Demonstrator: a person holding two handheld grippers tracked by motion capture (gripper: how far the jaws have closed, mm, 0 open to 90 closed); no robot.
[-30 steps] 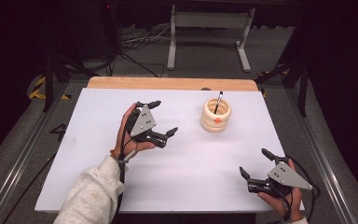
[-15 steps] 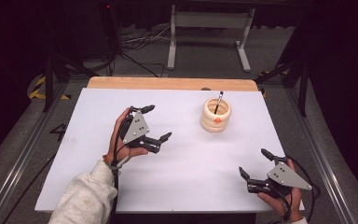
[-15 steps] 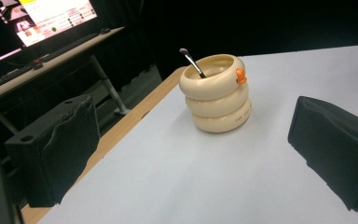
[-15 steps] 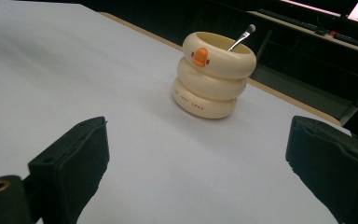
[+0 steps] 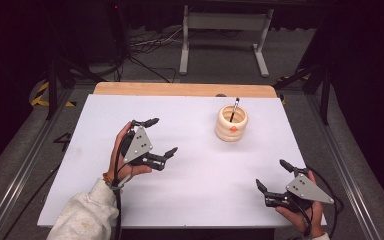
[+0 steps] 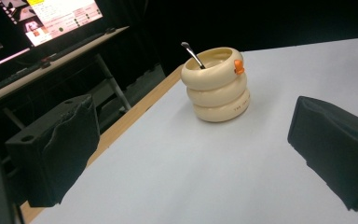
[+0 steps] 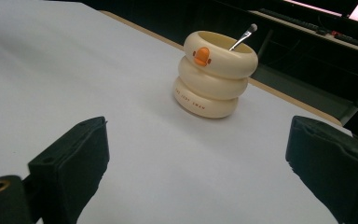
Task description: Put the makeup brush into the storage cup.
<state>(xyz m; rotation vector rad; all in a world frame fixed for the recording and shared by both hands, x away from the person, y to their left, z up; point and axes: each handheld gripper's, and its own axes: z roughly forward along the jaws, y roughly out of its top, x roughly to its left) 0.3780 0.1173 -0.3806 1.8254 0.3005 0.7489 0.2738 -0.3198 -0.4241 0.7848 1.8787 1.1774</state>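
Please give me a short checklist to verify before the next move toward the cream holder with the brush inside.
1. Left gripper open, holding nothing: ok.
2. Right gripper open, holding nothing: ok.
3. Cream holder upright on the white table: ok.
4. Brush inside the holder, handle leaning out, reachable: ok.
5. Path from each gripper to the holder free: ok.
6. Holder fixed to the table: cannot tell.

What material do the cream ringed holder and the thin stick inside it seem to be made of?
Cream three-ring holder: probably matte plastic or glazed ceramic, judging by its smooth, softly shining surface; which one is unclear. Thin stick: looks like metal, grey with a bright glint.
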